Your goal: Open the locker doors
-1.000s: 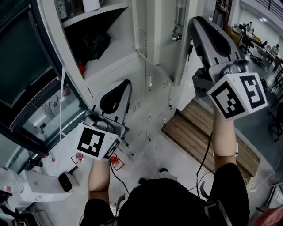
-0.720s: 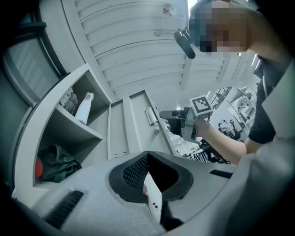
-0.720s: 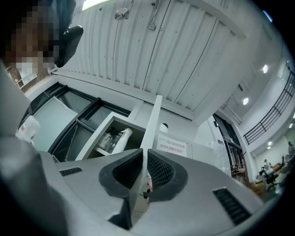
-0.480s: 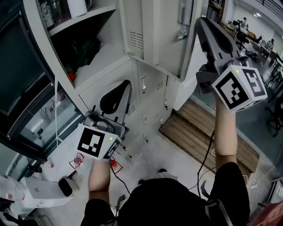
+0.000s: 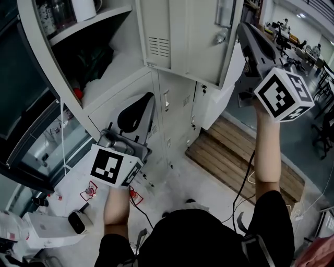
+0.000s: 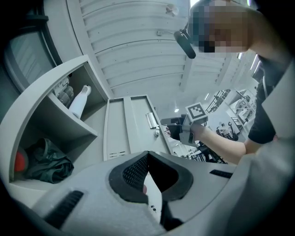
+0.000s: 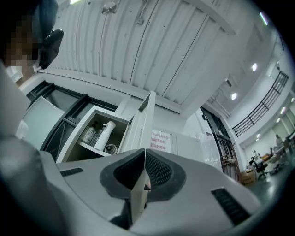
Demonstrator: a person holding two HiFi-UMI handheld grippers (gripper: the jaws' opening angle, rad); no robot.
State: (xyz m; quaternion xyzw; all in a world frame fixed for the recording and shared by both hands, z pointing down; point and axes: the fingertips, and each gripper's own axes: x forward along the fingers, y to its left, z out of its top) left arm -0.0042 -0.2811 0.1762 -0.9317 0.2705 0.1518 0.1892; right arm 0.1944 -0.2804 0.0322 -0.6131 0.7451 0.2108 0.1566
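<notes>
The grey upper locker door [image 5: 193, 36] stands swung out, its latch knob [image 5: 221, 36] near the free edge. My right gripper [image 5: 244, 31] is raised at that edge. In the right gripper view the thin door panel [image 7: 143, 124] runs between the closing jaws of the right gripper [image 7: 144, 156], and the pads press on it. My left gripper [image 5: 148, 99] sits lower, against a lower locker door [image 5: 117, 99]. In the left gripper view a white panel edge [image 6: 154, 198] is pinched in the left gripper [image 6: 147, 159].
The open compartment holds bottles on a shelf [image 5: 78, 10], a dark cloth [image 5: 99, 57] and a red item [image 5: 78, 93]. Closed lower lockers [image 5: 177, 114] stand ahead. A wooden pallet [image 5: 235, 156] lies to the right. Boxes [image 5: 47, 229] and cables lie on the floor at the left.
My right gripper has gone up and to the right with the upper door's edge, and the door has swung further out. The left gripper has stayed where it was.
</notes>
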